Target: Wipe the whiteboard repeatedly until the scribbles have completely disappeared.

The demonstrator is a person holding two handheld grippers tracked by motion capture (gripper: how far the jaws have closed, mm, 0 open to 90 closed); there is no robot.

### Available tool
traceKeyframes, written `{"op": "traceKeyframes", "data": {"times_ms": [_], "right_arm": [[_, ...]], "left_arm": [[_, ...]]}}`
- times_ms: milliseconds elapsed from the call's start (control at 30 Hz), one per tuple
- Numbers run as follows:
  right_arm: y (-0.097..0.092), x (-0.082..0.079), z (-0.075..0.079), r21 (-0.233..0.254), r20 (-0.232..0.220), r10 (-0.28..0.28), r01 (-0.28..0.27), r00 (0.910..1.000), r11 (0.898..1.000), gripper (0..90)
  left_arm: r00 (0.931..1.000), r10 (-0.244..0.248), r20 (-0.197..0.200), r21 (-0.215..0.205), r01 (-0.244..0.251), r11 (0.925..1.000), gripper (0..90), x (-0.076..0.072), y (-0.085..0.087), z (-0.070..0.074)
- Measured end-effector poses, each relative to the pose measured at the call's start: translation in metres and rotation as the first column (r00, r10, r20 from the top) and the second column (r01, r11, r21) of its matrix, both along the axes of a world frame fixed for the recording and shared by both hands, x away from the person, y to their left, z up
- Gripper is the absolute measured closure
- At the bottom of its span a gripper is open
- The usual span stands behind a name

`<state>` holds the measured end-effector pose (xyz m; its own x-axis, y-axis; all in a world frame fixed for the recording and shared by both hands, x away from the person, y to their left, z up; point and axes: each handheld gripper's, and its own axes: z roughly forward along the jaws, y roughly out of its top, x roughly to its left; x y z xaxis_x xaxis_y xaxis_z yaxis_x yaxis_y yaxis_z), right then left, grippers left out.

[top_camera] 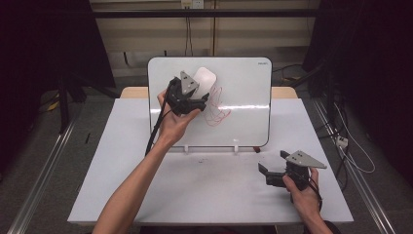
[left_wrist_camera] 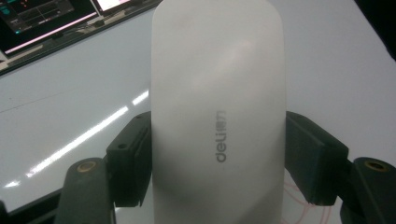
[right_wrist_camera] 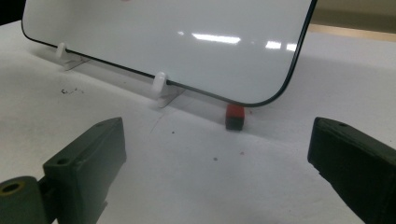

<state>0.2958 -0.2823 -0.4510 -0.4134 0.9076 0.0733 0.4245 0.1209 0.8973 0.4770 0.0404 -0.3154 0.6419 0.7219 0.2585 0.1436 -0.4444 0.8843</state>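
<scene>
Against whiteboard (top_camera: 243, 97): white eraser (left_wrist_camera: 217, 107) clamped between left gripper (left_wrist_camera: 217, 158) jaws, beside red scribble (top_camera: 217, 109).

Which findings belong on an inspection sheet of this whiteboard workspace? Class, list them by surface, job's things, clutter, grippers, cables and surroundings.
Surface: white table, a few dark specks near the board's feet.
Job's things: whiteboard propped on white clip stands, red scribble on it; white eraser marked deli.
Clutter: small red and black block by the board's lower corner.
Grippers: left gripper shut on the eraser at the board; right gripper open, low over the table.
Cables: black cable trails from the left gripper.
Surroundings: dark curtains, loose floor cables, wall socket.
</scene>
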Motion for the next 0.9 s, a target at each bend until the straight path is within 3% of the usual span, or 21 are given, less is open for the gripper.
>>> {"op": "traceKeyframes", "data": {"times_ms": [400,533,633,700,900], "right_arm": [[-0.001,-0.002,0.0,0.002,0.002,0.0,0.0,1.0,1.0,4.1],[-0.002,-0.002,0.0,0.0,0.006,0.0,0.0,1.0,1.0,4.1],[-0.001,-0.001,0.0,0.003,0.004,0.008,-0.008,1.0,1.0,4.1],[-0.001,-0.001,0.0,0.003,0.005,0.01,-0.01,0.9999,1.0,4.1],[-0.001,-0.002,0.0,0.007,0.003,0.011,-0.011,0.9999,1.0,4.1]], "left_arm": [[0.9987,0.051,0.0,0.045,-0.051,0.9977,31.1,0.014,-0.013,-0.004],[0.9981,0.06,0.013,0.084,-0.06,0.9946,31.1,0.015,-0.018,-0.007],[0.9973,0.071,0.017,0.084,-0.072,0.9938,31.1,0.018,-0.02,-0.007],[0.9966,0.075,0.034,0.12,-0.079,0.9896,31.1,0.019,-0.023,-0.009],[0.9949,0.083,0.057,0.142,-0.091,0.9857,31.0,0.017,-0.026,-0.011]]}}
